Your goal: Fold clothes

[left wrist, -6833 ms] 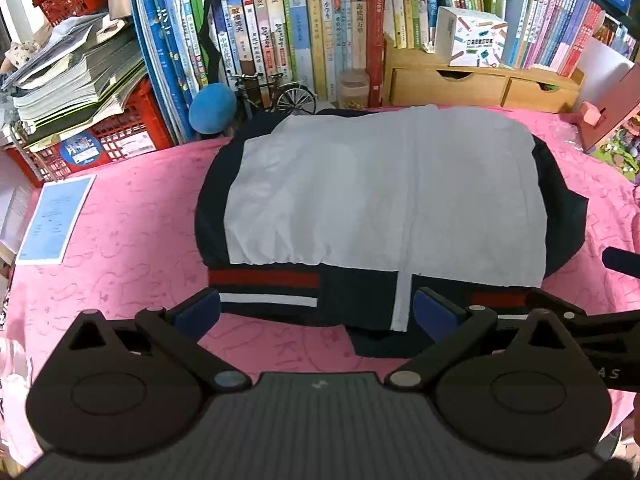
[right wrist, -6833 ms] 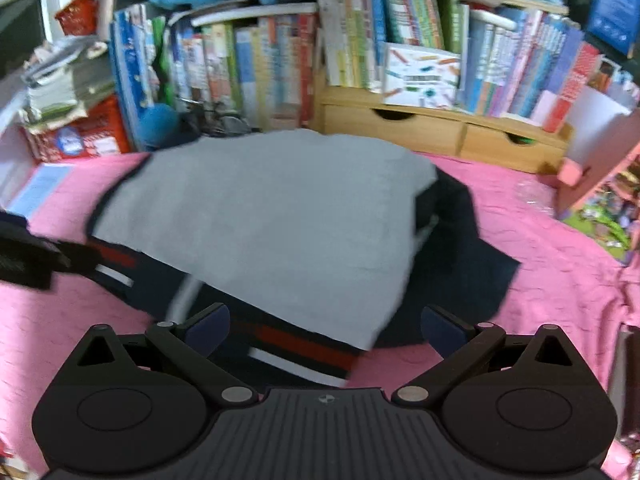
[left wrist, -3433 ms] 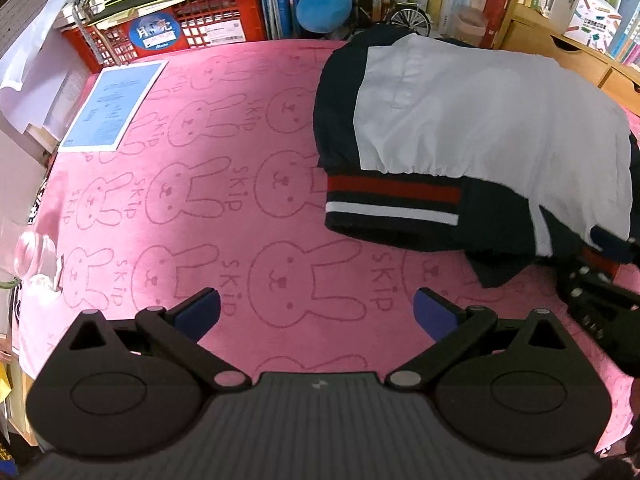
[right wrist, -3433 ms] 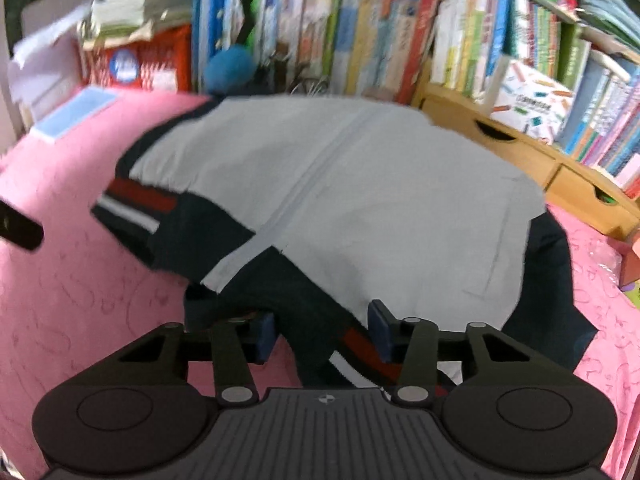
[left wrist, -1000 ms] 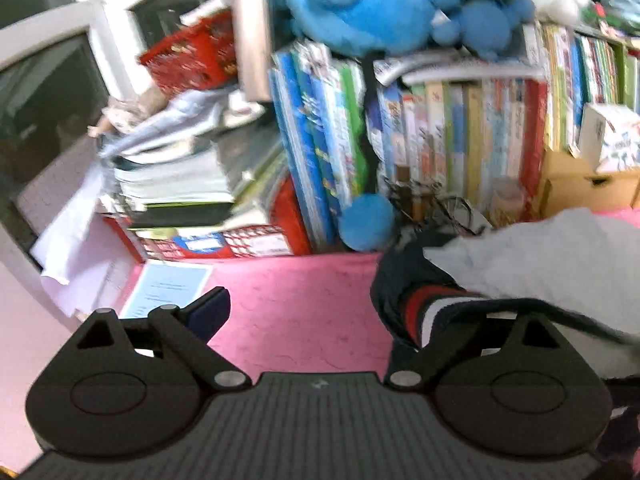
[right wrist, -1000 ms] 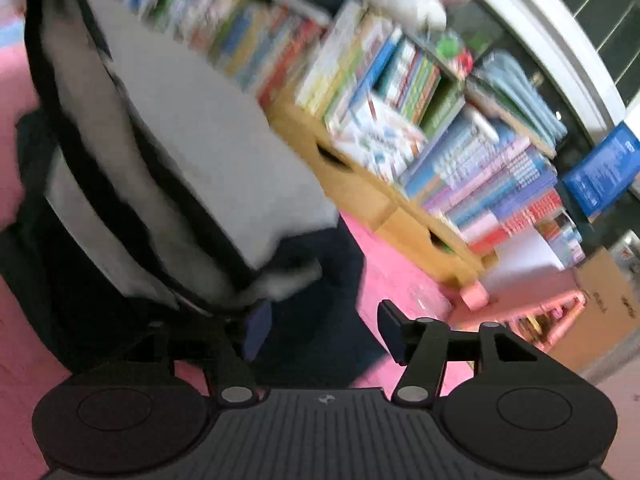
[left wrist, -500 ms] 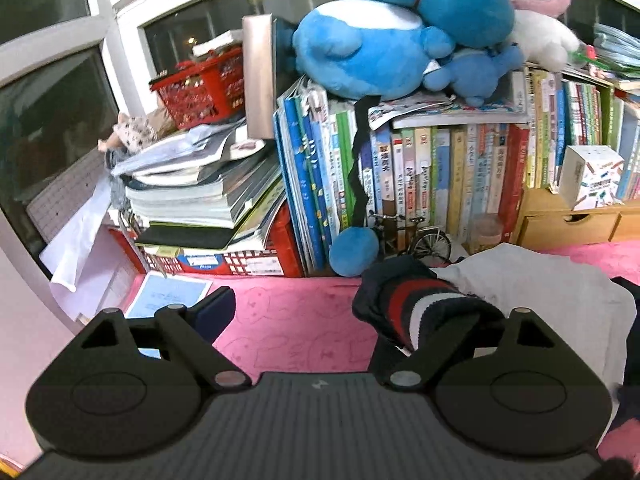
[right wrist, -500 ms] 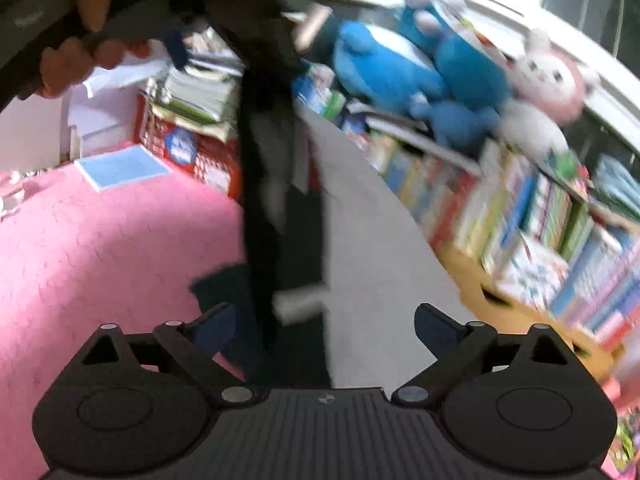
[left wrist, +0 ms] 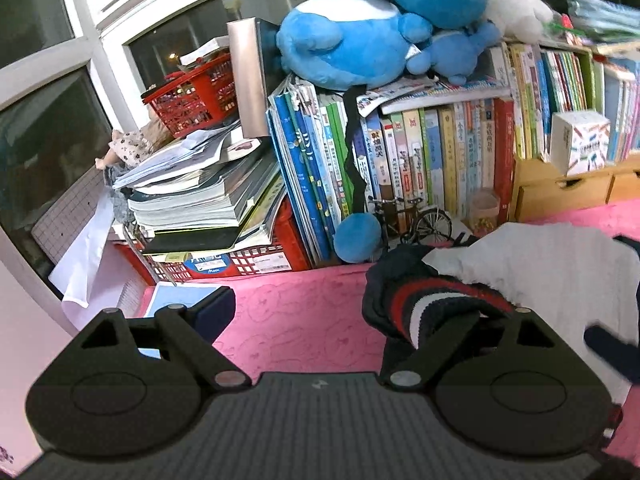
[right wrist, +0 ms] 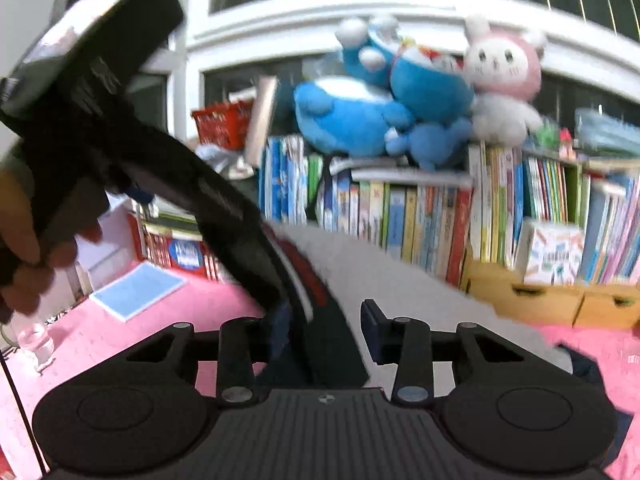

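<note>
Pink rabbit-print tablecloth (left wrist: 304, 320), lower centre of frame.

Jacket (left wrist: 532, 276), navy with white panel and red-and-white striped hem (left wrist: 420, 304); lower right, bunched, hem draped over right finger of left gripper (left wrist: 332, 312).

Left gripper: jaws wide apart, nothing pinched.

Right gripper (right wrist: 324, 332): jaws closing, dark hem cloth between, contact unclear.

Risk: hem sliding off unclamped finger, fold collapsing; likely if right grip misses the blurred, swinging cloth.
</note>
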